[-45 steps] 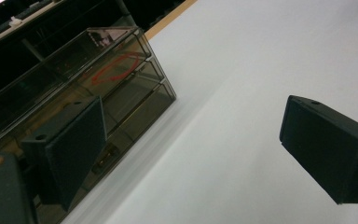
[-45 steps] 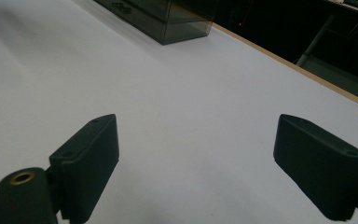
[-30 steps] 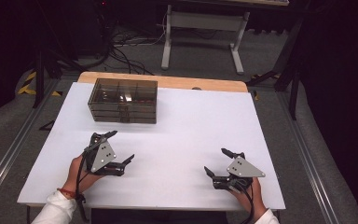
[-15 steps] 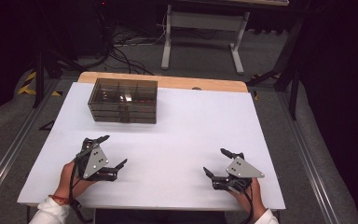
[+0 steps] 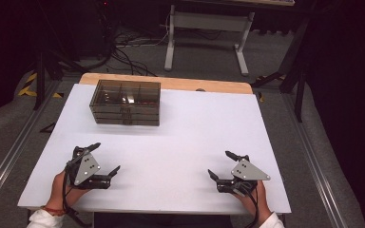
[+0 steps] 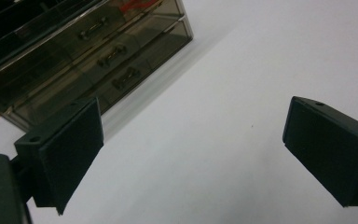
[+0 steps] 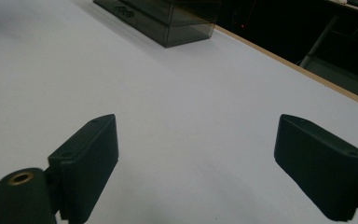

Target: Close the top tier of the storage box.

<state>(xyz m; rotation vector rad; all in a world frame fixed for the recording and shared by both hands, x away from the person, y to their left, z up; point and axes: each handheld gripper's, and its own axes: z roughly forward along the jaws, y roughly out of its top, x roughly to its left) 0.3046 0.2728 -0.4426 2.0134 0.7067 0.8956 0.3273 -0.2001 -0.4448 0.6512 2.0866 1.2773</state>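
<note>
While idle at near edge: both tools low over the table (image 5: 195, 123), nothing held.
Left gripper (image 5: 105, 159): jaws spread wide, empty; pads flat, matte black, square-edged.
Right gripper (image 5: 222, 165): jaws wide apart, empty; same black blocky pads, brass-coloured insert at base.
Drawer box (image 5: 125, 102): ahead of left gripper and well apart from it; far ahead and across from right gripper; no contact with either.
Box build: smoky see-through plastic, rectangular, stacked drawers, divided tray on top; something red inside near the top, too blurred to name.
Handles (image 6: 126, 78): small bar pulls, centred on each drawer front, facing left gripper.
Handling guess: likely light, rigid, slick-walled; probably slides on the smooth top when a drawer gets pulled; thin walls maybe crack under a hard squeeze.
Grip spot: a drawer pull for opening, pads pinching the bar; other tool likely bracing the box's side or top so it stays put.
Table surface: white, matte, smooth; wood strip showing beyond the box.
Step guess: start of reach, left tool better lined up.
</note>
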